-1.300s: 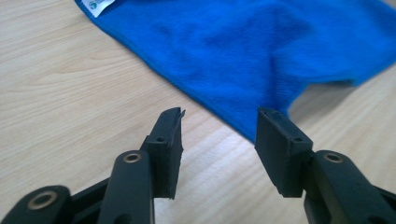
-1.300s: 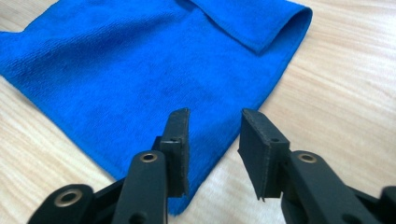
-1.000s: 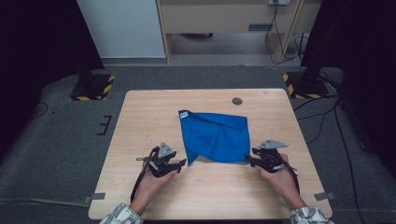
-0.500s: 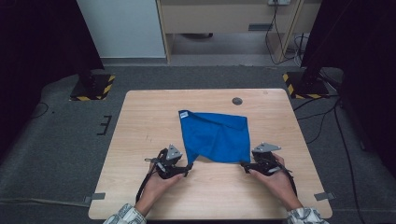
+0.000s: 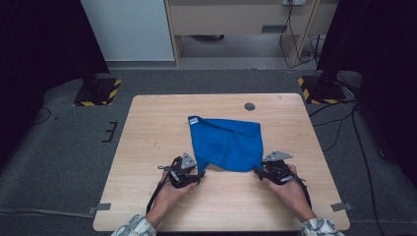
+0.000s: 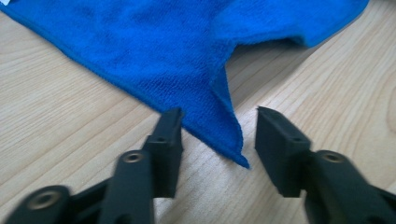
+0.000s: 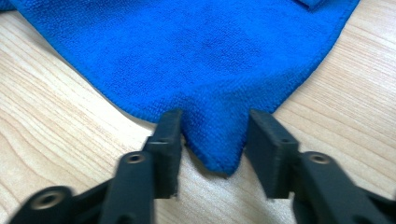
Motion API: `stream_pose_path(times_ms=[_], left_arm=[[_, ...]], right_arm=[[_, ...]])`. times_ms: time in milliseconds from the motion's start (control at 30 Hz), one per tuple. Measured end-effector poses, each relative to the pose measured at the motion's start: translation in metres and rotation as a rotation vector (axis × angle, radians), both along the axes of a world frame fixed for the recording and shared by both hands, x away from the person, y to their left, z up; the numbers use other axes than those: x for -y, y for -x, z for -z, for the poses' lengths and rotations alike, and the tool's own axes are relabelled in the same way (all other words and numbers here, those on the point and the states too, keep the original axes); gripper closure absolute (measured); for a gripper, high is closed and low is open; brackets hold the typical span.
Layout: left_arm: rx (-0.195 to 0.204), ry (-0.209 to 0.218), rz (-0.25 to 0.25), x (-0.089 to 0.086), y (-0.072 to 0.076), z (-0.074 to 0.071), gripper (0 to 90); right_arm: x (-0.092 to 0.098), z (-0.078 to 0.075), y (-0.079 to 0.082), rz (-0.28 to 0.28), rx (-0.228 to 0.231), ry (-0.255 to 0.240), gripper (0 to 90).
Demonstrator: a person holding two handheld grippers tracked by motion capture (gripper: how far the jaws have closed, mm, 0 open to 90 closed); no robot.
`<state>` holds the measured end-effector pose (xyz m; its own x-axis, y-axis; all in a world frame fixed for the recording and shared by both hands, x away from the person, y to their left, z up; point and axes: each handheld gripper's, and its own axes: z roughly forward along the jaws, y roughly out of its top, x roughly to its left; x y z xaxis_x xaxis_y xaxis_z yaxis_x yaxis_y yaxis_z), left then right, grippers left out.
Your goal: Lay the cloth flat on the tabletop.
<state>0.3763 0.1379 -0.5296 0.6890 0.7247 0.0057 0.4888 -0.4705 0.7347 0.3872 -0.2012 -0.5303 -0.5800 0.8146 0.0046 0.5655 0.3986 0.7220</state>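
A blue cloth [image 5: 226, 142] lies on the wooden table [image 5: 157, 128], its far part folded over and a white label [image 5: 193, 120] at its far left corner. My left gripper [image 5: 200, 174] rests at the cloth's near left corner. In the left gripper view that pointed corner [image 6: 224, 130] lies flat between the jaws [image 6: 217, 135], which have just been closing; a gap remains on the right side. My right gripper [image 5: 256, 171] is at the near right corner. In the right gripper view the rounded corner [image 7: 212, 140] fills the space between the closing jaws [image 7: 215, 135], not pinched.
A small dark round disc [image 5: 250, 106] sits in the table top beyond the cloth. The person's hands and patterned sleeves [image 5: 133, 227] come in over the table's near edge. Black stands with yellow-striped bases [image 5: 98, 93] flank the table on the grey floor.
Both grippers have slid inward to the cloth's near corners, the left one rightward and slightly down. Their jaws now straddle the corners. The cloth has not moved.
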Motion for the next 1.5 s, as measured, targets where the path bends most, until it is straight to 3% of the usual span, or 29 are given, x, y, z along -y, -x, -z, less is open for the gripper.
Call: stream_pose_path(times_ms=[267,400,567,667,767,967,1033,1133,1267,1333,1500], left_arm=[[0.018,-0.032,0.0,0.0,-0.006,0.0,84.6],[0.035,-0.037,-0.017,0.0,-0.01,-0.003,88.6],[0.037,-0.044,0.003,-0.008,-0.004,-0.012,88.7],[0.063,-0.087,0.036,-0.014,0.007,-0.017,88.7],[0.06,-0.111,0.059,-0.021,0.016,-0.02,88.8],[0.044,-0.153,0.12,-0.024,0.034,-0.022,88.7],[0.043,-0.157,0.13,-0.025,0.039,-0.022,88.7],[0.038,-0.171,0.132,-0.031,0.042,-0.022,88.7],[0.034,-0.172,0.119,-0.039,0.041,-0.022,88.5],[0.036,-0.169,0.115,-0.041,0.041,-0.023,88.4],[0.027,-0.177,0.119,-0.045,0.041,-0.021,88.2]], right_arm=[[-0.002,-0.001,-0.002,-0.019,0.0,0.002,84.5],[-0.003,-0.001,-0.004,-0.025,-0.002,0.007,86.5],[0.001,-0.006,0.0,-0.036,-0.009,0.006,87.0],[0.004,-0.012,0.006,-0.052,-0.014,-0.012,87.1],[0.006,-0.017,0.017,-0.077,-0.031,-0.025,87.1],[0.001,-0.02,0.041,-0.136,-0.072,-0.01,85.2],[0.0,-0.021,0.047,-0.148,-0.083,-0.018,77.3],[0.004,-0.03,0.05,-0.16,-0.053,-0.043,60.9],[0.011,-0.041,0.042,-0.151,0.003,-0.053,54.5],[0.011,-0.044,0.03,-0.144,0.03,-0.047,55.0],[0.003,-0.039,-0.008,-0.117,0.047,-0.025,61.5]])
